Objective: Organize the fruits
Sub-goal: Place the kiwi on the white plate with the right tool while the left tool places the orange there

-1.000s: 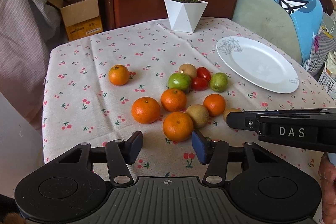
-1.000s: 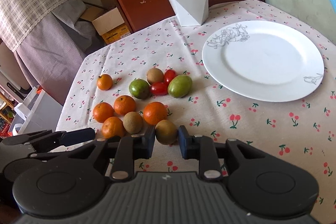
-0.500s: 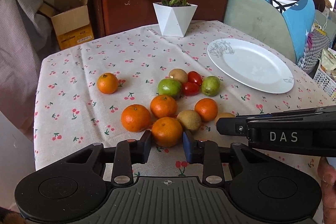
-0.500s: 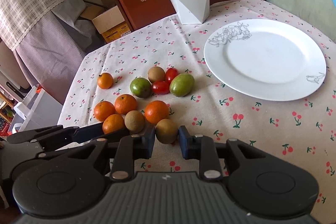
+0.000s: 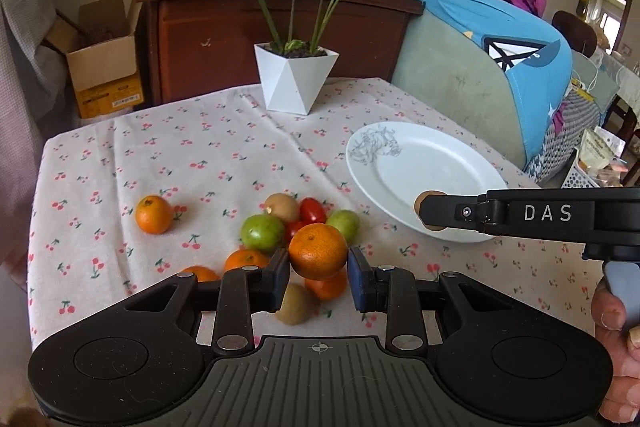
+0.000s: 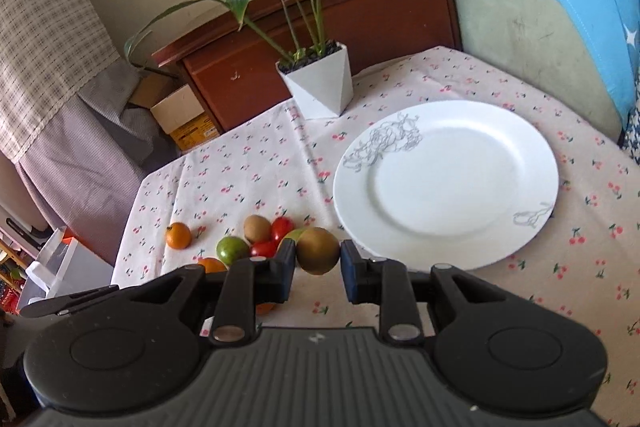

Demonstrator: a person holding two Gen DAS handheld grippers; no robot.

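My left gripper (image 5: 319, 271) is shut on an orange mandarin (image 5: 318, 249), held clear above the cluster of fruit on the cherry-print tablecloth. My right gripper (image 6: 318, 269) is shut on a brown kiwi (image 6: 317, 250), also lifted, just left of the white plate (image 6: 446, 183). The right gripper's side (image 5: 520, 215) crosses the left wrist view in front of the plate (image 5: 424, 171). Below lie several mandarins, a kiwi (image 5: 294, 303), green fruits (image 5: 262, 233) and red tomatoes (image 5: 313, 209). One mandarin (image 5: 153, 214) sits apart at the left.
A white faceted pot with a leafy plant (image 5: 296, 79) stands at the table's far edge. Behind it are a brown wooden cabinet (image 5: 224, 27) and a cardboard box (image 5: 104, 63). A chair draped in blue cloth (image 5: 520, 67) borders the right side. A hand (image 5: 614, 311) grips the right handle.
The left gripper closed on the mandarin and raised it off the cloth. The right gripper, holding the kiwi throughout, rose and shifted toward the plate.
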